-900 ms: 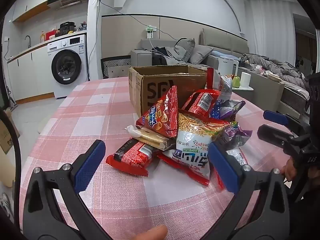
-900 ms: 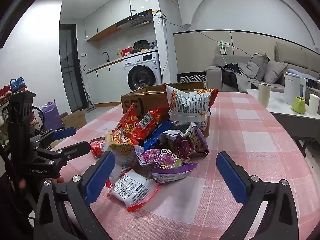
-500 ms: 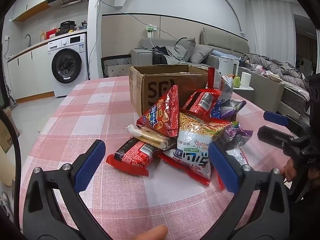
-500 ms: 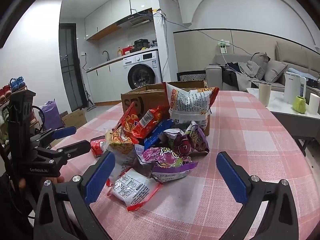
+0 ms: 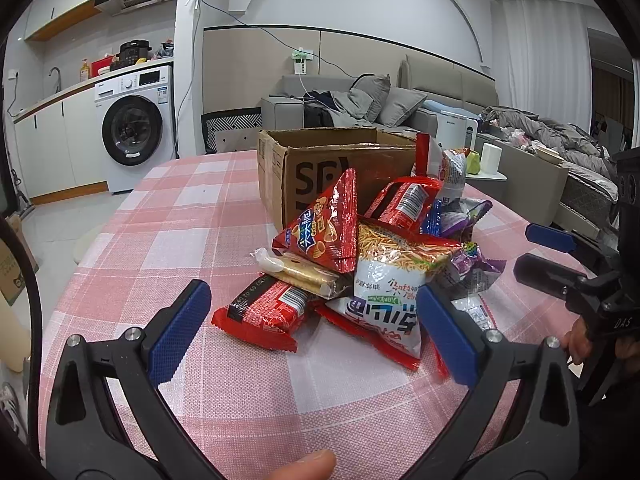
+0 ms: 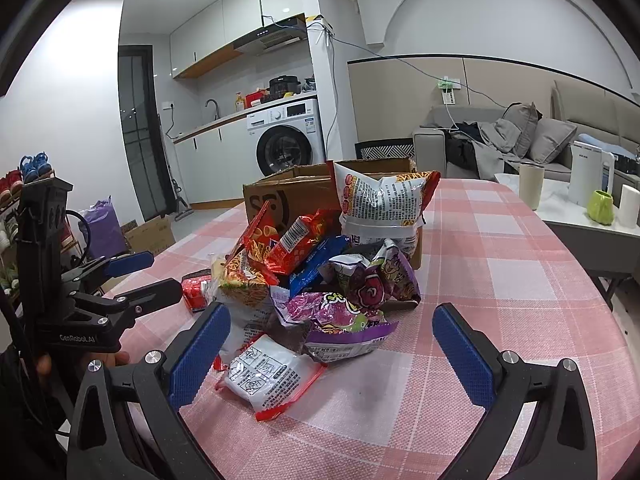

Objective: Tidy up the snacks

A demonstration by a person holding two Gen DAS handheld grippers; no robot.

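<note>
Both claws are hanging wide open and empty: left claw (image 5: pixel 314 322), right claw (image 6: pixel 330 346). The snack pile (image 5: pixel 372 256) is lying on the checked tabletop (image 5: pixel 180 216), cardboard box (image 5: pixel 320 164) at 12 o'clock behind it

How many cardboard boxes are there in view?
2: one open box on the table behind the snack pile, another box on the floor beyond the table. More may be hidden.

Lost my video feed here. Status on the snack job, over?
Left gripper and right gripper open, empty. Snack pile on the table, cardboard box open behind it. Nothing blocking.
</note>
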